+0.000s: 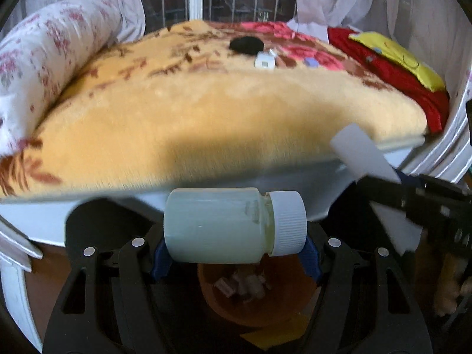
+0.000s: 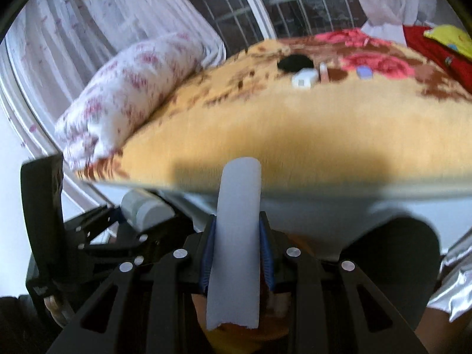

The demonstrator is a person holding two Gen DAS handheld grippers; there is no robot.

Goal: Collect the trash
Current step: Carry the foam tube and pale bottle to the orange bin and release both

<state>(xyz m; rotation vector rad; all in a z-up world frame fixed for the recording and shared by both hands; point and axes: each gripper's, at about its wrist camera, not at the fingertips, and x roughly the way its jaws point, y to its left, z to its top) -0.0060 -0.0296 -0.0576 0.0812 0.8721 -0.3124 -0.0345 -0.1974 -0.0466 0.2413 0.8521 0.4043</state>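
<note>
Right now my left gripper [image 1: 236,261] is clamped on a pale translucent plastic bottle with a white ribbed cap [image 1: 233,225], held sideways between the blue pads. My right gripper [image 2: 237,261] is closed on a white strip of stiff paper or card [image 2: 237,236] that stands up between its fingers. Both hang just off the near edge of the bed with the orange floral plush blanket [image 1: 191,109], above a round terracotta-coloured bin [image 1: 253,306] that already has some scraps in it.

By my reading, two pieces are in hand and ready to drop, so this load is nearly done. Left on the blanket, well away, are a small white box [image 1: 264,61], a black round object [image 1: 246,44] and a small bluish piece [image 1: 311,62]; whether all count as trash I cannot tell.

Only the left view shows the bin's contents clearly; in the right view the strip hides most of it. The right view shows the bottle [image 2: 144,209] from the side.
</note>
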